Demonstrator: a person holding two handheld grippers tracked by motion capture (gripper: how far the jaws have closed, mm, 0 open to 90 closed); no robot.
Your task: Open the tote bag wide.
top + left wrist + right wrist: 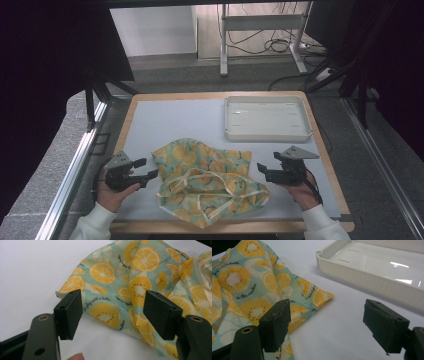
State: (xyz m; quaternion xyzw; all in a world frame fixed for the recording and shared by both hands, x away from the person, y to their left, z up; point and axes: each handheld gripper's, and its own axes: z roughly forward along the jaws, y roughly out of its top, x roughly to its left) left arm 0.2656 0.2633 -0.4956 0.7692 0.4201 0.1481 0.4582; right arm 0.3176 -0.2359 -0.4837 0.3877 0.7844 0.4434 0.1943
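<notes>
**Both tools wide at the cloth's two edges**

I hold a tool in each hand, one at either side of the cloth [207, 177]. The cloth, pale green with orange fruit slices printed on it, lies crumpled on the grey mat [165, 120] near my edge of the counter [320, 150], with cream straps looped across its top.

My left tool [148, 168] sits just beside the cloth's left edge, jaws pointing toward it. They stand apart and released. In the left gripper view [113, 312] a corner and a fold of the cloth lie between them, farther along, but the pads [71, 312] press on nothing; bare mat shows below the fabric between them. A fingertip of mine peeks in at the bottom of that view.

My right tool [265, 172] rests on the mat just beside the cloth's right edge, pointing left toward it. Its jaws are also wide and released. In the right gripper view [329, 323] the left jaw stands over the cloth's border and the right jaw over plain mat, with nothing gripped. A pointed corner of the cloth [322, 296] lies ahead of the jaws.

The white tray [227, 117] sits at the far right of the mat, well apart from the cloth, and it holds nothing that I can see.
</notes>
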